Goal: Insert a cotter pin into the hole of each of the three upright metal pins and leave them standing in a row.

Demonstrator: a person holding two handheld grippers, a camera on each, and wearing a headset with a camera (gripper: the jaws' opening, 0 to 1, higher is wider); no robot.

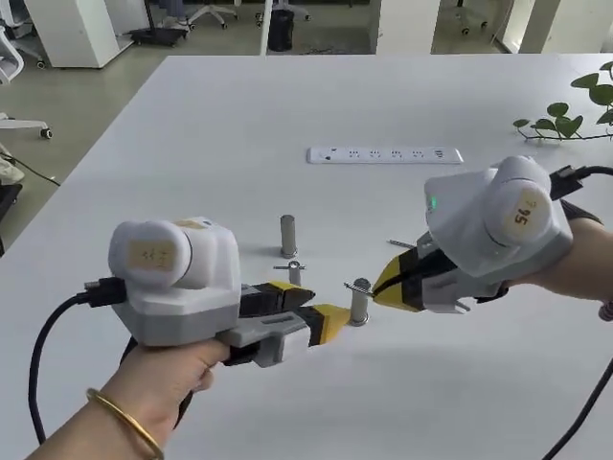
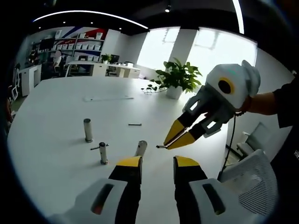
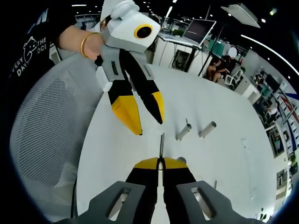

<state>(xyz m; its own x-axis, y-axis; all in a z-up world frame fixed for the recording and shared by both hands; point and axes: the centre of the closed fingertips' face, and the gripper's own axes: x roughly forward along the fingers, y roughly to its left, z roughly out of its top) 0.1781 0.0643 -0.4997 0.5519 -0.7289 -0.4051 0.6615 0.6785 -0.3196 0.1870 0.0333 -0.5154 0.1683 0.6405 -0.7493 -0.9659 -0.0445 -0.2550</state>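
Three upright metal pins stand on the white table (image 1: pixel 192 125). The far pin (image 1: pixel 287 235) is bare. The middle pin (image 1: pixel 295 271) has a cotter pin through its top. The near pin (image 1: pixel 359 302) stands just ahead of my left gripper (image 1: pixel 321 311), whose jaws are open and touch nothing. In the left gripper view this pin (image 2: pixel 141 148) rises just beyond the left jaw. My right gripper (image 1: pixel 383 285) is shut on a cotter pin (image 3: pixel 161 144), whose tip sits close beside the near pin's top. A loose cotter pin (image 1: pixel 400 244) lies behind.
A white power strip (image 1: pixel 385 154) lies further back on the table. A potted plant (image 1: pixel 575 110) sits at the far right edge. Cables trail from both grippers toward the front. Office chairs and desks stand beyond the table.
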